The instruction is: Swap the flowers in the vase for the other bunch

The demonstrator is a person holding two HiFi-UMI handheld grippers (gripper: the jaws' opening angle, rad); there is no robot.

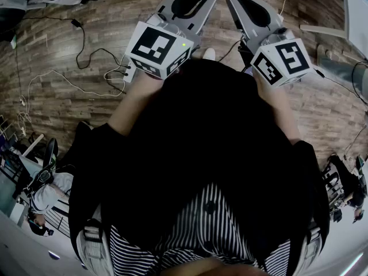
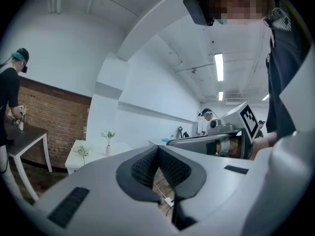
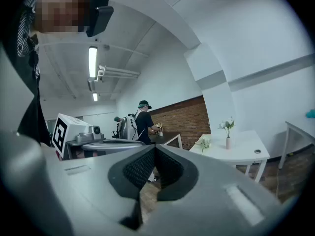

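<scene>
Flowers with white blooms on green stems [image 3: 227, 125] stand in a slim pale vase [image 3: 228, 142] far across the room, well apart from both claws. Nearest, the left claw [image 2: 157, 149] is clenched, its black ribbed pads meeting at the tip with nothing between them. The right claw [image 3: 154, 149] is clenched the same way and is also empty. In the head view both are held side by side in front of the person's black top [image 1: 195, 137]. Each is nearly level over a brown wood-plank floor [image 1: 52, 45] strewn with thin cables [image 1: 75, 23]. Farther off, a long white worktop [image 3: 246, 154] carries the vase upright near its middle. A second small bunch of pale flowers [image 3: 203, 142] shows toward one end of it, apart from the vase; whether this bunch stands or lies cannot be told. Beyond, by a red-brick wall [image 3: 189, 117], a person in a dark top and teal cap [image 3: 142, 122] stands at a dark table [image 3: 165, 137].
</scene>
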